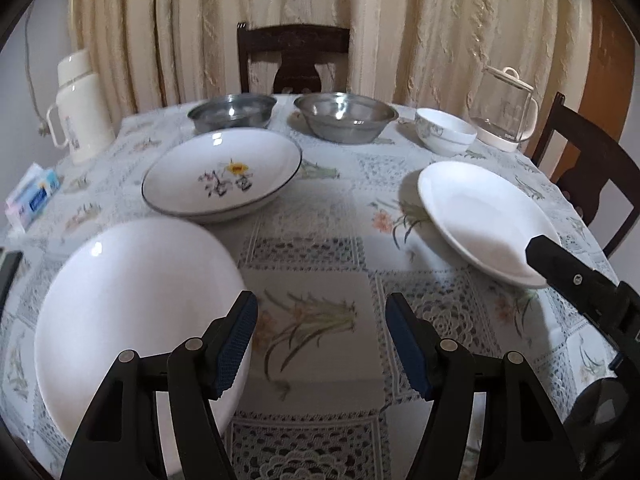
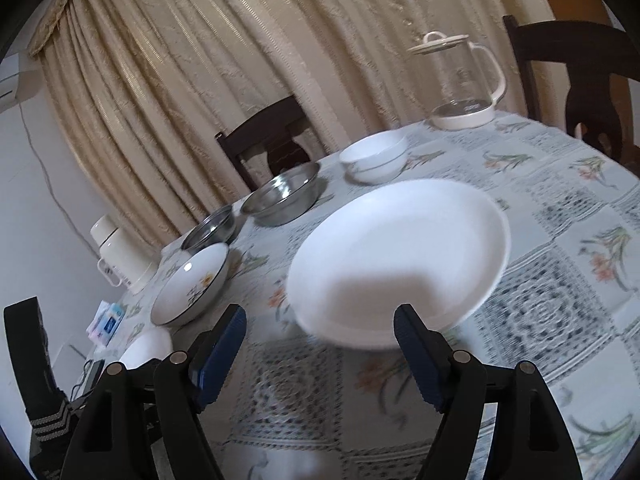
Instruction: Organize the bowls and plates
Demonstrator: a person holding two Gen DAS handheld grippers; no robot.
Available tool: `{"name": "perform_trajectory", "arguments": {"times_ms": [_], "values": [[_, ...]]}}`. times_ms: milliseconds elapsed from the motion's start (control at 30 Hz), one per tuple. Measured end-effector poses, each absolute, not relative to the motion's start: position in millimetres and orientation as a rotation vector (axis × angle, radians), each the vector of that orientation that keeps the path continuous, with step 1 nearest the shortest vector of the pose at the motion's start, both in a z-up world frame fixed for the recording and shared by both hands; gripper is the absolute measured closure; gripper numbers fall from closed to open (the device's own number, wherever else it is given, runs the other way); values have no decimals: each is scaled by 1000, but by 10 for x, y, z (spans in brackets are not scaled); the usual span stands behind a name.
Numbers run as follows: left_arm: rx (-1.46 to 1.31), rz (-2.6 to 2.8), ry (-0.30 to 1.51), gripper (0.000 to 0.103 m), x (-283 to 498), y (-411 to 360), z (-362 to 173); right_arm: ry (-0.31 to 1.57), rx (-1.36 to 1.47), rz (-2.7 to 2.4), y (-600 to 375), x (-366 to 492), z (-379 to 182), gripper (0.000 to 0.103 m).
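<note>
Nearest the left wrist camera, the left gripper (image 1: pixel 322 344) hangs over the patterned tablecloth (image 1: pixel 320 264) with its blue-padded fingers spread wide and nothing between them. Just to its left lies a plain white plate (image 1: pixel 136 300), the left finger overlapping its near edge. Farther off sits a flowered plate (image 1: pixel 222 172), and to the right a second white plate (image 1: pixel 486 216), whose near rim is crossed by the tip of the right gripper (image 1: pixel 560 272). Along the far side stand two steel bowls (image 1: pixel 232 110) (image 1: pixel 346 116), a white bowl (image 1: pixel 446 130) and a glass kettle (image 1: pixel 506 108); a cream thermos (image 1: pixel 80 108) stands at the far left. From the right wrist camera, the right gripper (image 2: pixel 320 346) is likewise open and empty, its right finger near the close rim of the white plate (image 2: pixel 400 256). Beyond are the white bowl (image 2: pixel 374 156), both steel bowls (image 2: pixel 282 196) (image 2: pixel 210 232), the flowered plate (image 2: pixel 192 284) at left, and the kettle (image 2: pixel 460 80) at the far right.
</note>
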State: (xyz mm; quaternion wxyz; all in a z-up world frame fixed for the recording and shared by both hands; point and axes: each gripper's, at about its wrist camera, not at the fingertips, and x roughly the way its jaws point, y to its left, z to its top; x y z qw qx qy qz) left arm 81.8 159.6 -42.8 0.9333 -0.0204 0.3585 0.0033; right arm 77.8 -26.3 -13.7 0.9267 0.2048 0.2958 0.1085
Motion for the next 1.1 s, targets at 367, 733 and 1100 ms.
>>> {"name": "perform_trajectory", "arguments": {"times_ms": [367, 733, 1100], "values": [[-91, -96, 783, 36, 1115, 1329, -456, 601, 457, 75, -713, 861, -176, 23], [-241, -159, 851, 36, 1575, 1250, -512, 678, 464, 42, -1097, 1139, -291, 23], [-290, -179, 882, 36, 1967, 1145, -591, 760, 448, 106, -1129, 1379, -365, 36]]}}
